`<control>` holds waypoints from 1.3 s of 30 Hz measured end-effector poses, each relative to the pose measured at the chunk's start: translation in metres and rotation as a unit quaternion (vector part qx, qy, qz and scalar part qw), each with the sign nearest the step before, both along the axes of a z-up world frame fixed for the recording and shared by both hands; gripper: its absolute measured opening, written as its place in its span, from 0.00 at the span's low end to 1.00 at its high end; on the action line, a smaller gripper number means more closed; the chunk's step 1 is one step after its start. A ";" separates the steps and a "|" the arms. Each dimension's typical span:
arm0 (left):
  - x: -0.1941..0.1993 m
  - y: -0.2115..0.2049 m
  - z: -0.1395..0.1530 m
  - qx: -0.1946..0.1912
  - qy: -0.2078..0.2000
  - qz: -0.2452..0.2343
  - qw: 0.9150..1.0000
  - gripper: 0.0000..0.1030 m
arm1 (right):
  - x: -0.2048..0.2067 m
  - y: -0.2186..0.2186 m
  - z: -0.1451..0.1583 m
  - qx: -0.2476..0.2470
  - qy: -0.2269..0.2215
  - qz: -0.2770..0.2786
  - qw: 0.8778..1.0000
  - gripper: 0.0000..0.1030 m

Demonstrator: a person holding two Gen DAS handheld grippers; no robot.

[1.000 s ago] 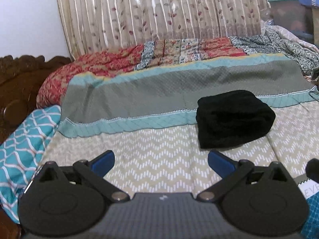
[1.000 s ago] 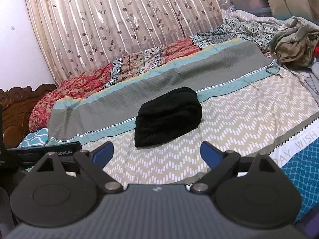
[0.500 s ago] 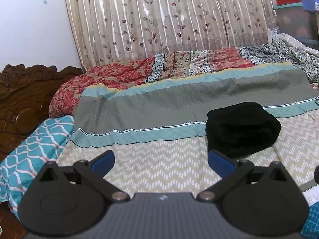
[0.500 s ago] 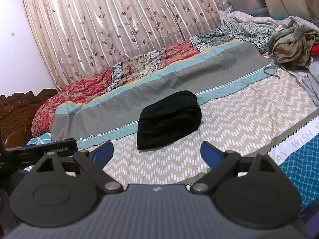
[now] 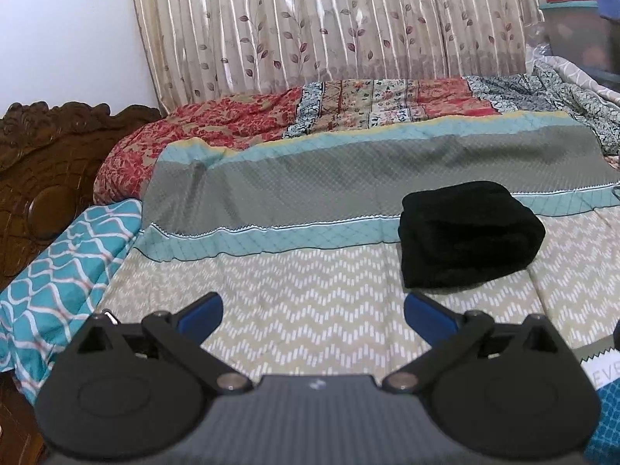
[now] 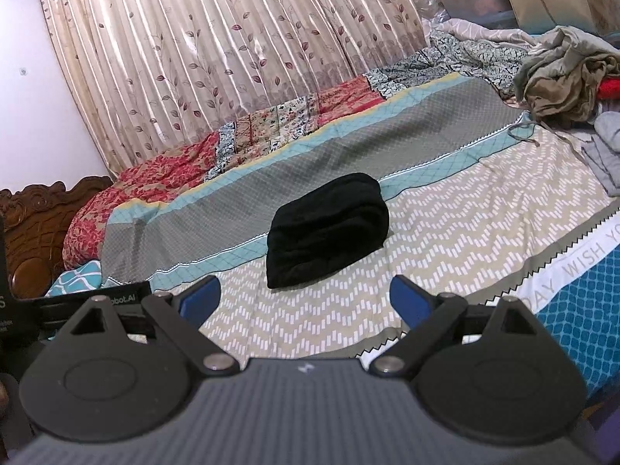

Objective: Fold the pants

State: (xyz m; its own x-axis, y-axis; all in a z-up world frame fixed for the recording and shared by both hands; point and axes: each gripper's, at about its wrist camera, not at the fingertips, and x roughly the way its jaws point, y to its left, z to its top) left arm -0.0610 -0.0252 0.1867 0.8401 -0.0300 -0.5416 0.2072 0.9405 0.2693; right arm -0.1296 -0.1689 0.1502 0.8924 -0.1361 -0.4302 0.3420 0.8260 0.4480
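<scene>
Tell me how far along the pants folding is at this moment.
Folding looks done: the black pants lie as a compact folded bundle on the patterned bedspread. Nothing is in hand: the left gripper and right gripper are both open, empty and short of the bundle. What may be left is only tidying or moving the bundle; the heap of clothes at the far right looks unfolded.

Pants (image 5: pixel 469 234) fuzzy matt black cloth; headboard (image 5: pixel 42 170) glossy carved wood.
</scene>
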 end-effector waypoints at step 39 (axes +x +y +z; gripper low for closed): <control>-0.008 0.000 -0.005 -0.023 0.043 -0.036 0.998 1.00 | 0.002 0.004 -0.007 0.016 0.022 0.012 1.000 0.93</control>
